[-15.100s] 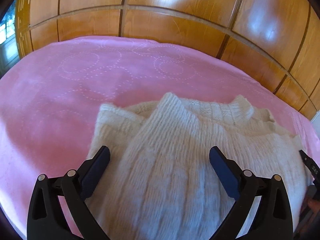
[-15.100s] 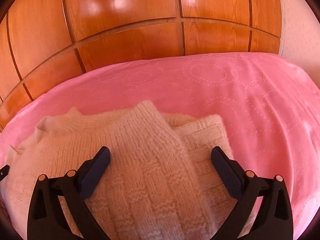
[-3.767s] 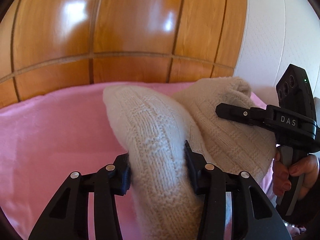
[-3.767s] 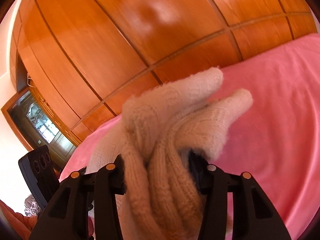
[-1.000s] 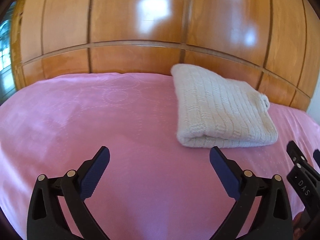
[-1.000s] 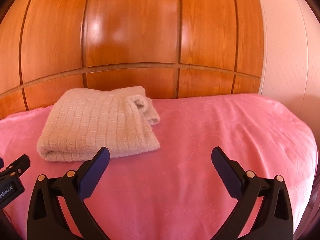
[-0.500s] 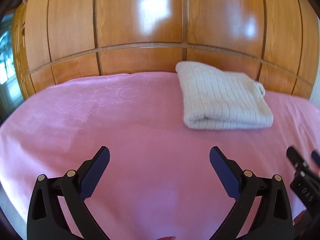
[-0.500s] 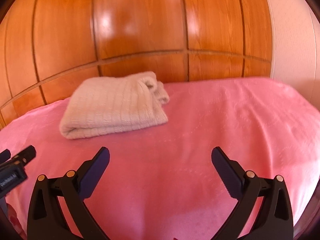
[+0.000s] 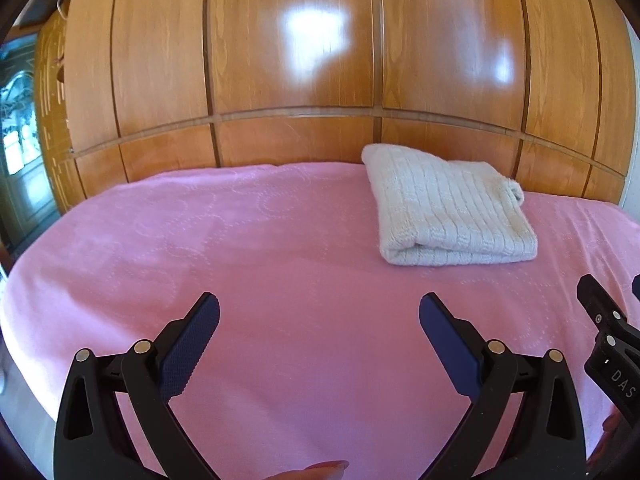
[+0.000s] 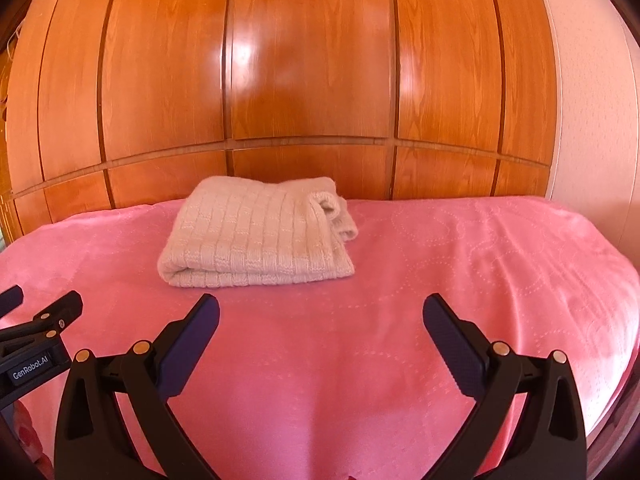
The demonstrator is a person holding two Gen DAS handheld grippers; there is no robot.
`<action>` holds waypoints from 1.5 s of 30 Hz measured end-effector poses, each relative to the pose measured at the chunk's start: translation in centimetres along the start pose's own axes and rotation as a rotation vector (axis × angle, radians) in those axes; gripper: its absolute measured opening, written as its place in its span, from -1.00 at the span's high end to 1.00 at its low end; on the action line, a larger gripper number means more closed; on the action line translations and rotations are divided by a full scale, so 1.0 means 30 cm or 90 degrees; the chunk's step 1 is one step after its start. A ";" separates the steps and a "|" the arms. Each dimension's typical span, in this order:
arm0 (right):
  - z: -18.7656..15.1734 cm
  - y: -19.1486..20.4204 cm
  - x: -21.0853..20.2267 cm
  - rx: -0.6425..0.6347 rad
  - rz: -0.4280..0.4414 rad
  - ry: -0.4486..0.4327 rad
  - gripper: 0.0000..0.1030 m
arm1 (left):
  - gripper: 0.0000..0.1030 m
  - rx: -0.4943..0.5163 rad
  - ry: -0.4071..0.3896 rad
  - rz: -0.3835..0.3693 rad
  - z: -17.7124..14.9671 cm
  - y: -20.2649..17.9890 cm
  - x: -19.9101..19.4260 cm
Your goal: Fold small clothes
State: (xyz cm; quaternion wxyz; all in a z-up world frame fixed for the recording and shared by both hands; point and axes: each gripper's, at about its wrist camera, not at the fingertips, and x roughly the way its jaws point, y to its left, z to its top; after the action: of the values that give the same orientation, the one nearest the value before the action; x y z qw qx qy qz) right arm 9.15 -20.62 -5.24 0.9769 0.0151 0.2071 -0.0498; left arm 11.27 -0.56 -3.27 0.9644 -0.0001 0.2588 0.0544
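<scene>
A cream knitted sweater [image 9: 448, 212] lies folded into a compact rectangle at the far side of the pink blanket [image 9: 260, 264], close to the wooden panelling. It also shows in the right wrist view [image 10: 260, 236], with a rolled cuff at its right end. My left gripper [image 9: 319, 312] is open and empty, held back over the blanket near its front edge. My right gripper [image 10: 321, 312] is open and empty too, well short of the sweater. Each gripper shows at the edge of the other's view.
Glossy wooden panelling [image 9: 296, 60] rises right behind the blanket. A white wall [image 10: 592, 100] stands at the right. A glass door [image 9: 16, 140] shows at the far left. The blanket's front edge drops off at the lower left [image 9: 24, 356].
Both grippers have drawn back and up from the folded sweater, which now looks smaller and farther off. The sweater itself has not moved. Both grippers stay open.
</scene>
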 end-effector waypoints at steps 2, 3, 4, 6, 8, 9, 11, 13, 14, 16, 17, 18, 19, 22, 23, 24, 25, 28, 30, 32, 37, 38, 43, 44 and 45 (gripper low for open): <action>0.002 -0.003 0.001 0.005 0.003 0.003 -0.96 | -0.92 0.004 -0.004 0.003 0.001 -0.004 -0.006; 0.002 -0.006 0.003 0.008 0.003 0.003 -0.96 | -0.92 0.004 -0.003 0.002 0.001 -0.005 -0.007; 0.003 -0.010 0.004 0.011 0.004 0.003 -0.96 | -0.92 0.004 -0.002 0.001 0.002 -0.005 -0.006; 0.004 -0.012 0.004 0.013 0.004 0.006 -0.96 | -0.92 0.003 0.000 0.000 0.001 -0.007 -0.005; 0.004 -0.017 0.004 0.018 0.004 0.007 -0.96 | -0.92 0.002 0.004 0.000 0.001 -0.008 -0.002; 0.004 -0.019 0.005 0.019 0.004 0.008 -0.96 | -0.92 0.001 0.005 0.001 -0.001 -0.010 -0.004; 0.002 -0.023 0.007 0.022 0.004 0.011 -0.97 | -0.92 -0.001 0.008 0.001 -0.003 -0.011 -0.005; 0.000 -0.024 0.008 0.023 0.002 0.014 -0.97 | -0.92 -0.002 0.010 0.001 -0.003 -0.011 -0.003; -0.001 -0.025 0.010 0.024 0.003 0.014 -0.96 | -0.92 -0.002 0.010 0.001 -0.003 -0.011 -0.003; 0.000 -0.027 0.010 0.024 0.004 0.015 -0.97 | -0.92 -0.003 0.012 0.000 -0.003 -0.009 -0.002; 0.001 -0.027 0.010 0.024 0.005 0.015 -0.96 | -0.92 -0.004 0.013 -0.001 -0.003 -0.009 -0.002; 0.001 -0.027 0.010 0.024 0.005 0.014 -0.96 | -0.92 -0.003 0.014 -0.002 -0.004 -0.008 0.000; 0.001 -0.026 0.009 0.023 0.006 0.014 -0.96 | -0.92 -0.003 0.016 -0.002 -0.005 -0.008 -0.001; -0.001 -0.025 0.009 0.023 0.006 0.015 -0.96 | -0.92 -0.004 0.018 -0.002 -0.009 -0.010 -0.004; -0.002 -0.024 0.010 0.024 0.007 0.016 -0.96 | -0.92 -0.004 0.017 -0.001 -0.009 -0.009 -0.005; -0.002 -0.024 0.010 0.024 0.007 0.016 -0.97 | -0.92 -0.004 0.015 -0.001 -0.009 -0.008 -0.004; -0.002 -0.023 0.010 0.025 0.007 0.016 -0.97 | -0.92 -0.004 0.015 0.000 -0.008 -0.009 -0.004; -0.003 -0.023 0.012 0.024 0.008 0.018 -0.97 | -0.92 -0.004 0.014 0.001 -0.010 -0.008 -0.003; -0.003 -0.022 0.013 0.023 0.007 0.019 -0.97 | -0.92 -0.006 0.017 0.000 -0.011 -0.010 0.000; -0.005 -0.021 0.015 0.024 0.008 0.020 -0.97 | -0.92 -0.008 0.020 -0.002 -0.011 -0.007 0.005; -0.006 -0.017 0.014 0.023 0.009 0.020 -0.97 | -0.92 -0.011 0.024 0.000 -0.014 -0.005 0.002; -0.006 -0.016 0.015 0.023 0.009 0.020 -0.97 | -0.92 -0.011 0.026 0.000 -0.014 -0.005 0.002; -0.009 -0.015 0.016 0.022 0.011 0.021 -0.97 | -0.92 -0.012 0.030 -0.002 -0.015 -0.004 0.007; -0.008 -0.015 0.017 0.022 0.010 0.021 -0.97 | -0.92 -0.012 0.030 -0.002 -0.016 -0.005 0.006; -0.008 -0.015 0.016 0.022 0.010 0.021 -0.97 | -0.92 -0.012 0.031 -0.002 -0.016 -0.006 0.007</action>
State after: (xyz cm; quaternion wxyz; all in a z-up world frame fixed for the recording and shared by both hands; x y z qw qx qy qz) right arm 9.46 -21.10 -5.67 0.9733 0.0346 0.2223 -0.0454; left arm 11.22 -0.73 -3.80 0.9579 -0.0106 0.2816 0.0553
